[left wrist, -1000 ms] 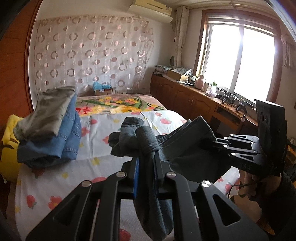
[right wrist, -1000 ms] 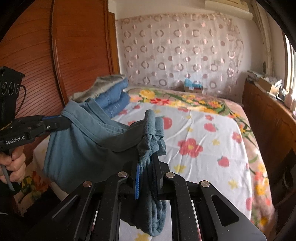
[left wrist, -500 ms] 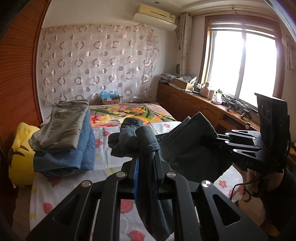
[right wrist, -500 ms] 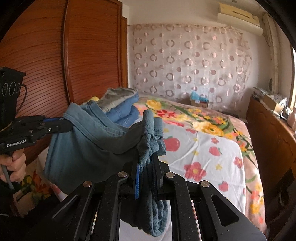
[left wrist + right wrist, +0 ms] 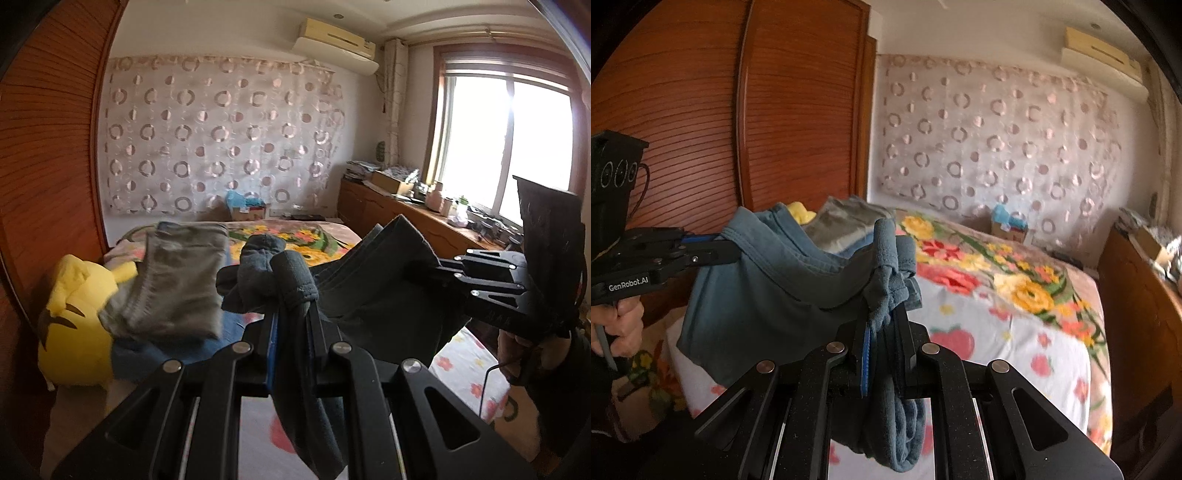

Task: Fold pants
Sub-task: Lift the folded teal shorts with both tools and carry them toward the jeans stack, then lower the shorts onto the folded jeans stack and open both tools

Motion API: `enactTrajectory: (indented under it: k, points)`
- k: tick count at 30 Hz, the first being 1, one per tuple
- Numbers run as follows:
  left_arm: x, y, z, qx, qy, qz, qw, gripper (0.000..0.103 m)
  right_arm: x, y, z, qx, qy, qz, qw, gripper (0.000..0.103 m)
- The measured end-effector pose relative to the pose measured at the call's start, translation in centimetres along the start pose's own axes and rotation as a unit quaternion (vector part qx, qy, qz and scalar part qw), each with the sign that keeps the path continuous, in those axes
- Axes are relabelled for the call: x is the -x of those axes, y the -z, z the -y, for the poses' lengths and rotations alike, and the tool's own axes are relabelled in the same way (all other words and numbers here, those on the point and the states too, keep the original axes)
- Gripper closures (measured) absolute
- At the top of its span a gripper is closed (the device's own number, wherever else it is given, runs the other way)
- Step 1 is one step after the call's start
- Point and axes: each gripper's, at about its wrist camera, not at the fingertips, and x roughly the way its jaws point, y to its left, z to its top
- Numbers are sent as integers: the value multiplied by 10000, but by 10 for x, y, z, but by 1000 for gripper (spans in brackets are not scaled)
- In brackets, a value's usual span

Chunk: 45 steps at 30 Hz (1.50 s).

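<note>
Blue-grey pants point(image 5: 384, 295) hang in the air between my two grippers, above the near end of the bed. My left gripper point(image 5: 291, 321) is shut on one bunched corner of them. My right gripper point(image 5: 884, 317) is shut on the other corner. In the right wrist view the pants point(image 5: 757, 295) sag in a curve from the left gripper point(image 5: 731, 251) at the left to my fingers. In the left wrist view the right gripper point(image 5: 439, 266) pinches the cloth at the right.
A bed with a flowered sheet point(image 5: 1015, 332) lies ahead. A stack of folded grey and blue pants point(image 5: 173, 288) and a yellow plush toy point(image 5: 74, 325) sit at its left side. A wooden wardrobe point(image 5: 701, 129) stands left, a wooden cabinet point(image 5: 399, 214) under the window right.
Both grippers have risen with the pants, which stay stretched between them. The views now tilt up, so more wall and ceiling show and less bed.
</note>
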Motion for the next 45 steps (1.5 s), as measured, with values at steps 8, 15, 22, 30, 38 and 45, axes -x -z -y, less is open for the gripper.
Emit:
enactTrajectory:
  k: [8, 15, 22, 30, 38, 45]
  points:
    - [-27, -31, -41, 96, -324, 91, 9994, 94, -58, -47, 10, 357, -42, 94, 9993, 96]
    - [-57, -45, -67, 168, -591, 158, 9980, 94, -113, -78, 28, 492, -140, 168, 9986, 96]
    - [-65, -36, -89, 446, -777, 360, 9953, 94, -170, -107, 32, 637, -384, 251, 9969, 96]
    - [-58, -15, -104, 647, -1144, 368, 9906, 94, -233, -133, -6, 1021, -844, 250, 9909, 96]
    - [-69, 5, -117, 757, -1495, 19, 9859, 90, -278, -131, -33, 1205, -1095, 116, 9866, 95]
    - [-69, 11, -122, 869, -1510, -68, 9847, 78, -270, -135, -17, 666, -1016, 188, 9924, 61]
